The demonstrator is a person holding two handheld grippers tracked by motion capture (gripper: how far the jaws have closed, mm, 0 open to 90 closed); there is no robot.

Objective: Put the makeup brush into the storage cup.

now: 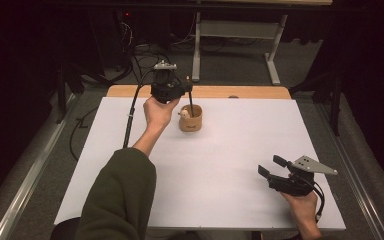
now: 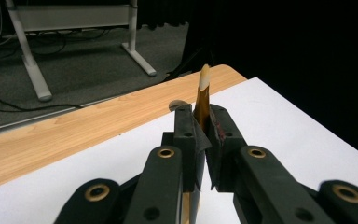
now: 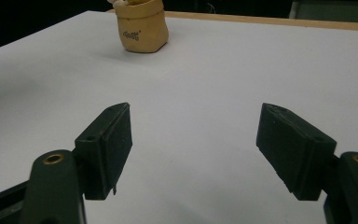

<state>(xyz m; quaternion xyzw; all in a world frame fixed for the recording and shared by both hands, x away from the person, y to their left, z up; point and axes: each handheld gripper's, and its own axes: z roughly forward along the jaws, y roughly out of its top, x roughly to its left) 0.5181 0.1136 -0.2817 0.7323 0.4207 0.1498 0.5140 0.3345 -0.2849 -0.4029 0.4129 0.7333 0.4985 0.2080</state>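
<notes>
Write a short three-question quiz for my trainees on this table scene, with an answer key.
1. True or false: the left hand-held gripper is shut on the brush.
2. What stands under the brush's lower end on the white table? A) tan pot B) glass jar C) metal tray
3. How do the jaws of the right hand-held gripper stand?

Key:
1. True.
2. A, the tan pot.
3. Wide open, nothing between them.
</notes>
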